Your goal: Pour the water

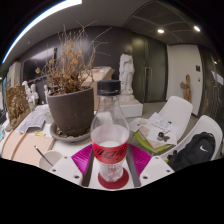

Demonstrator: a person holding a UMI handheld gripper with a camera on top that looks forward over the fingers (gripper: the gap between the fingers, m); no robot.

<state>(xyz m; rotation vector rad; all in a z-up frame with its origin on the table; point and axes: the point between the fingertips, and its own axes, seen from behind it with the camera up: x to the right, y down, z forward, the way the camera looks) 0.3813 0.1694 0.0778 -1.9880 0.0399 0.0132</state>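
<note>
A clear plastic bottle (110,130) with a black cap and a red label stands upright between my fingers, its base on a round red coaster (113,180). It is partly filled with water. My gripper (112,158) is shut on the bottle, with the magenta pads (84,156) pressed against the label on both sides. Just beyond the bottle, to its left, a dark pot (70,110) holds a dry, brown branching plant (68,62).
The table (30,145) carries papers and a white round object (50,158) at the left. Green and white items (160,128) lie at the right, near a black bag (195,150) and white chairs (180,112). A white statue (126,72) stands behind.
</note>
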